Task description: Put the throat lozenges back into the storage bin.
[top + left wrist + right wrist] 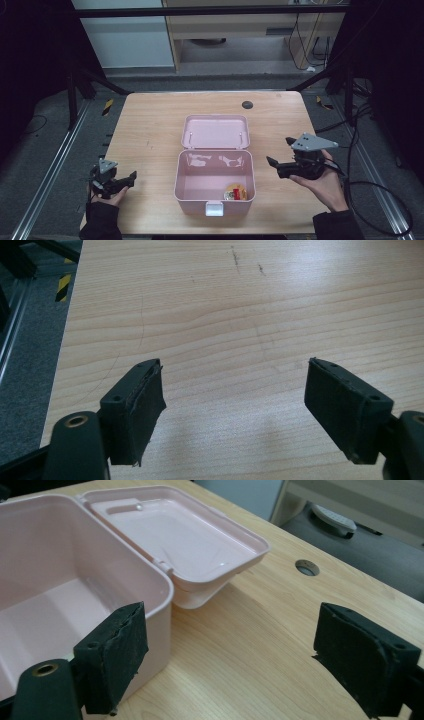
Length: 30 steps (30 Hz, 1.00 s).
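High view: a pink box (pixel 215 187) sits at the middle of the table (pixel 150 125), lid (pixel 215 131) swung fully back and lying flat behind it, so the interior is open from above. A small red-and-yellow item (pixel 235 192) lies in the box's near right corner, close to the white latch (pixel 214 208); what it is cannot be told. The left gripper (pixel 131 177) is held low near the table's near left corner, well apart from the box, apparently parked out of the way. The right gripper (pixel 270 161) hangs just beside the box's right wall, tilted toward it, likely placed to work on the box or its contents. Left gripper view: the jaws stand wide apart over bare wood, nothing between them. Right gripper view: the jaws are likewise spread and empty; the left jaw lies close against the box's (pixel 75 595) outer wall, though contact cannot be confirmed, and the lid (pixel 185 545) rests beyond, near a cable hole (pixel 307 567).
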{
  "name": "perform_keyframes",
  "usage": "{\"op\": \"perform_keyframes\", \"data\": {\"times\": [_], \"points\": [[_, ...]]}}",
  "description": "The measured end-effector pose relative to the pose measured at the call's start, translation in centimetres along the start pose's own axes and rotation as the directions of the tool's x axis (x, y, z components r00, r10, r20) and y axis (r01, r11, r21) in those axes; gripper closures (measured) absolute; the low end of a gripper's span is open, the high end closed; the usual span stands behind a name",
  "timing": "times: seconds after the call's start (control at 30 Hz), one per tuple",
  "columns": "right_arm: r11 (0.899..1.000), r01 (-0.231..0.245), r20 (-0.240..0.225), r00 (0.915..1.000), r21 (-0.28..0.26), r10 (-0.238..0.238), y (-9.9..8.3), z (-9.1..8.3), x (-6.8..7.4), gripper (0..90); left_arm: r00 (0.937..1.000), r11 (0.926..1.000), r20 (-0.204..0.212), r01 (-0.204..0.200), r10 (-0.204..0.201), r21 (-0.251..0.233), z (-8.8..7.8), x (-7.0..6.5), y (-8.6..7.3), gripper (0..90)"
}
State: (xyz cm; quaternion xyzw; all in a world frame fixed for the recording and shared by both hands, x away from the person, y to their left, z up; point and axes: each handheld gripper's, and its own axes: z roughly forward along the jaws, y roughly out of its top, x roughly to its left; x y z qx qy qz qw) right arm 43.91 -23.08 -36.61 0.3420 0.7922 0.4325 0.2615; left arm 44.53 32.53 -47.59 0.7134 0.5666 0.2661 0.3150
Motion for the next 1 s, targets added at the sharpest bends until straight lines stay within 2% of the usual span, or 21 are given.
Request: {"op": "perform_keyframes", "data": {"times": [0.13,0.23,0.43,0.53,0.57,0.7,0.77,0.8,0.83,0.87,0.97,1.0], "points": [[0.999,-0.037,0.028,0.9989,-0.009,0.037,-1.5,0.1,-0.4,13.6,1.0,1.0,0.002,-0.003,0.003,-0.006,0.0,0.0,0.0,22.7],[0.996,-0.09,0.069,0.9934,-0.025,0.092,-2.9,0.2,-0.8,11.6,1.0,0.9999,0.002,-0.003,0.003,-0.01,-0.1,0.0,0.0,22.8],[0.982,-0.176,0.14,0.973,-0.067,0.184,-5.0,0.4,-1.8,10.2,1.0,0.9999,0.001,-0.003,0.003,-0.011,-0.1,0.0,0.0,22.8],[0.977,-0.207,0.161,0.9635,-0.06,0.214,-6.0,0.5,-2.4,9.8,1.0,0.9999,0.001,-0.003,0.003,-0.012,-0.1,0.0,0.0,22.8],[0.977,-0.207,0.161,0.9635,-0.06,0.214,-6.0,0.5,-2.4,9.8,1.0,0.9999,0.001,-0.003,0.003,-0.011,-0.1,0.0,0.0,22.8],[0.972,-0.23,0.2,0.9509,-0.055,0.236,-7.4,0.9,-3.1,9.8,1.0,0.9999,0.002,-0.006,0.006,-0.01,-0.1,-0.1,0.0,22.8],[0.973,-0.229,0.224,0.9467,-0.04,0.232,-8.0,1.1,-3.4,9.8,1.0,0.9999,0.002,-0.009,0.009,-0.011,0.0,-0.2,0.0,22.8],[0.97,-0.241,0.24,0.9405,-0.029,0.24,-8.6,1.3,-3.6,9.2,0.9999,0.9999,0.003,-0.01,0.01,-0.011,0.0,-0.2,0.0,22.8],[0.97,-0.241,0.24,0.9405,-0.029,0.24,-8.6,1.3,-3.6,9.2,0.9999,0.9999,0.002,-0.011,0.011,-0.011,0.0,-0.2,0.0,22.8],[0.968,-0.249,0.262,0.9333,-0.018,0.245,-9.2,1.4,-3.9,9.0,0.9999,0.9999,0.001,-0.013,0.013,-0.01,0.0,-0.2,0.0,22.8],[0.966,-0.257,0.277,0.9274,-0.018,0.252,-9.6,1.4,-4.2,8.7,0.9999,0.9999,0.0,-0.014,0.014,-0.009,0.0,-0.2,0.0,22.8],[0.963,-0.268,0.288,0.9212,-0.017,0.261,-9.9,1.4,-4.3,8.2,0.9999,0.9998,-0.001,-0.015,0.015,-0.009,0.0,-0.2,0.0,22.8]]}}
